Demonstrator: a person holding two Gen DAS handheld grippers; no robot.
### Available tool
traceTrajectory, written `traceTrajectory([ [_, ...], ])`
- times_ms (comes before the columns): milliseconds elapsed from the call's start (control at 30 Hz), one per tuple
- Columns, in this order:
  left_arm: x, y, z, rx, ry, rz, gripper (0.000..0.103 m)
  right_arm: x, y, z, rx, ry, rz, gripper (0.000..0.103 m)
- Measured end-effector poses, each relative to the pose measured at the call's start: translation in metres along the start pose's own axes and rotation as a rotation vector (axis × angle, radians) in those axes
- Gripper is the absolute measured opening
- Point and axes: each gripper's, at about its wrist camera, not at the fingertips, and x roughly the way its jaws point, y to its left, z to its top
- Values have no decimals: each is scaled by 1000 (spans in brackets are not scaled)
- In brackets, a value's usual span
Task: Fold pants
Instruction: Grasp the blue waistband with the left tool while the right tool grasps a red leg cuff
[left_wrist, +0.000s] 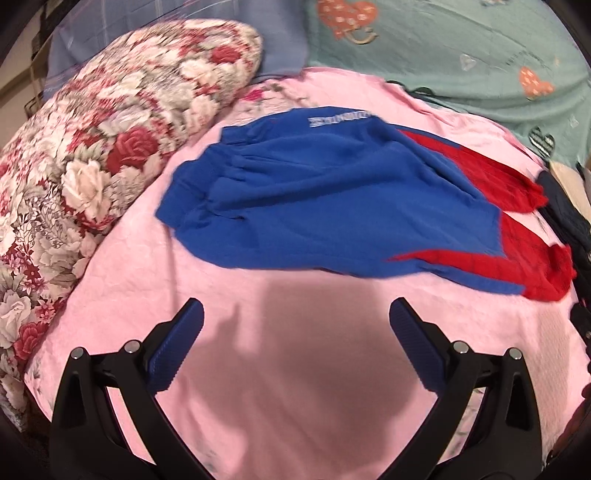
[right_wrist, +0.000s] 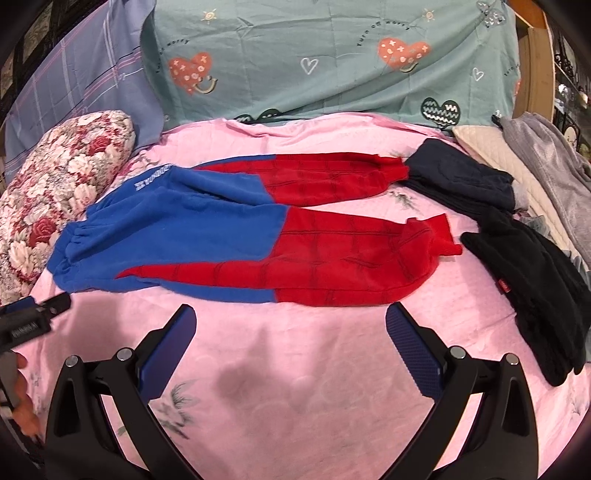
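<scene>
Left wrist: left gripper (left_wrist: 295, 325) spread wide, holding nothing, over pink bedsheet (left_wrist: 295, 387); blue-red pants (left_wrist: 325, 206) flat mid-bed, waistband beside floral pillow (left_wrist: 92, 147).
Right wrist: right gripper (right_wrist: 290, 328) spread, holding nothing; pants (right_wrist: 258, 236) laid out, cuffs near dark clothes (right_wrist: 524, 258) at right edge.

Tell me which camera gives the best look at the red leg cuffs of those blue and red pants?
The right wrist view. There the pants lie full length on the pink sheet, and both red cuffs show clearly beside the dark folded clothes. The left wrist view is blurred and shows mostly the blue waist end; the cuffs are squeezed at its right edge.
</scene>
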Motion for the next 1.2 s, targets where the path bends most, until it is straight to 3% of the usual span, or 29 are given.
traceTrajectory([
  [267,30,78,40,-135,51,88,101,12,-36,14,85,6,-63,102],
  [333,39,91,48,-161,59,140,101,15,-42,18,105,9,-74,102],
  [533,86,108,67,-164,106,166,100,22,-41,29,86,30,-98,102],
  [567,94,108,69,-166,120,155,95,22,-39,31,73,31,-100,102],
  [667,111,107,75,-177,156,94,67,24,-33,41,7,29,-142,102],
  [733,109,100,78,-170,150,97,48,28,-33,43,-17,40,-186,102],
  [767,106,95,80,-144,134,129,31,30,-35,43,-22,51,-198,102],
  [867,95,89,80,-128,106,103,25,38,-60,41,35,91,-217,102],
  [1033,88,92,81,-170,125,30,22,52,-131,40,253,143,-280,98],
  [1133,89,87,80,-161,135,18,22,70,-153,41,356,202,-195,77],
  [1167,92,84,80,-148,154,2,25,77,-157,42,375,220,-164,77],
  [1200,94,81,79,-142,165,-8,34,87,-158,43,386,250,-144,77],
])
